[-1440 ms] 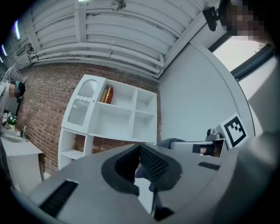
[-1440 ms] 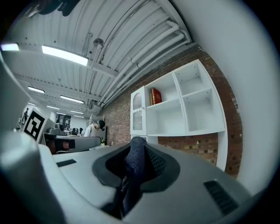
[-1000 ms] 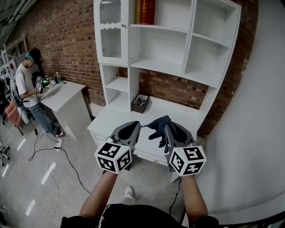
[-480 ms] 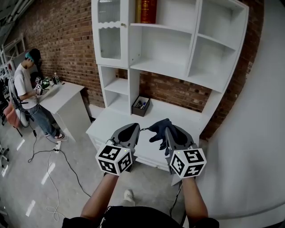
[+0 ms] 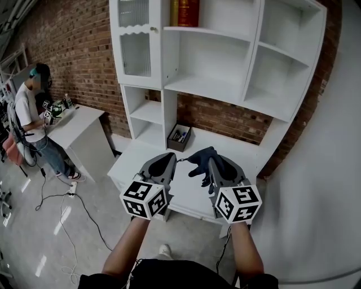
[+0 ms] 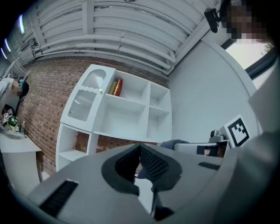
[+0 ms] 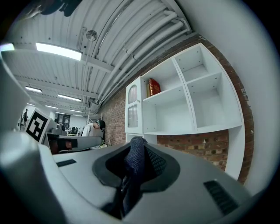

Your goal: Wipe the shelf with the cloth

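While my right claw (image 5: 211, 162) clamps the dark cloth (image 5: 201, 158) short of the shelf (image 5: 211, 87), left claw (image 5: 168, 161) closed empty, a bunched wad could let bare jaws scrape paint.

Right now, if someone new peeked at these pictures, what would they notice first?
Probably the big white shelf standing against the brick wall, with red and gold books in a top compartment. Next come the two claws up close at the bottom. The right claw is shut on a dark blue cloth, and the left claw beside it is shut with nothing in it.
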Motion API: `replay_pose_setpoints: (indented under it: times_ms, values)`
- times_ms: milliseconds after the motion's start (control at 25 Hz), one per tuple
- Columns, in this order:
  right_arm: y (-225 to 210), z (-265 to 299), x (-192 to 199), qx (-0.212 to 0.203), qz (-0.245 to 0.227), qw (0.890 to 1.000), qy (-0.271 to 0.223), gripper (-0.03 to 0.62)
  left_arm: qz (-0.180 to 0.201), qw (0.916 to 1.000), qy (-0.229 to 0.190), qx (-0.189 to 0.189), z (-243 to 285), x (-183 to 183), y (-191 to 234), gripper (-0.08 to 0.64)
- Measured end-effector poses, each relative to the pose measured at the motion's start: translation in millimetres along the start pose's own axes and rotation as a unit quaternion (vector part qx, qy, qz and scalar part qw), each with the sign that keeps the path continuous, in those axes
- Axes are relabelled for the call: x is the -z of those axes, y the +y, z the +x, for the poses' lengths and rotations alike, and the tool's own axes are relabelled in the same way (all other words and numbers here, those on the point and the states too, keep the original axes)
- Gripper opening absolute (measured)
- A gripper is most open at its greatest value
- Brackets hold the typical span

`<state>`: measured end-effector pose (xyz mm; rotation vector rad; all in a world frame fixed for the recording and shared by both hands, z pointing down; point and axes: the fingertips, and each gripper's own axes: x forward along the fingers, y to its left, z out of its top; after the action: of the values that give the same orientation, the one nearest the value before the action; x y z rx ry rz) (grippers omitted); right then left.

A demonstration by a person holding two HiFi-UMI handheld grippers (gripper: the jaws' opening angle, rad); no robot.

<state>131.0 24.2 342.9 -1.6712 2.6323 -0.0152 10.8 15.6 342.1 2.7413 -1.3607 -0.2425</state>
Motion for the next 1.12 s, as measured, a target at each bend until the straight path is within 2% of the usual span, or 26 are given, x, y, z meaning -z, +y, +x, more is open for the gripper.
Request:
replay_pose_setpoints:
  times_ms: [600,760,1120]
  values:
    - [-3,79,-12,0.019,0.0,1.0,-0.002,0.071,-0.01,0.9997,0.005,0.021,44,-9,65,0.015]
    - [1,96,-15,0.025,-0.013,1.0,-0.003,0.071,-0.011,0.9994,0.009,0.031,53,-10,77,0.015]
    - [3,127,-9,0.033,-0.014,0.999,0.001,0.071,-0.018,0.999,0.014,0.038,64,-5,107,0.015]
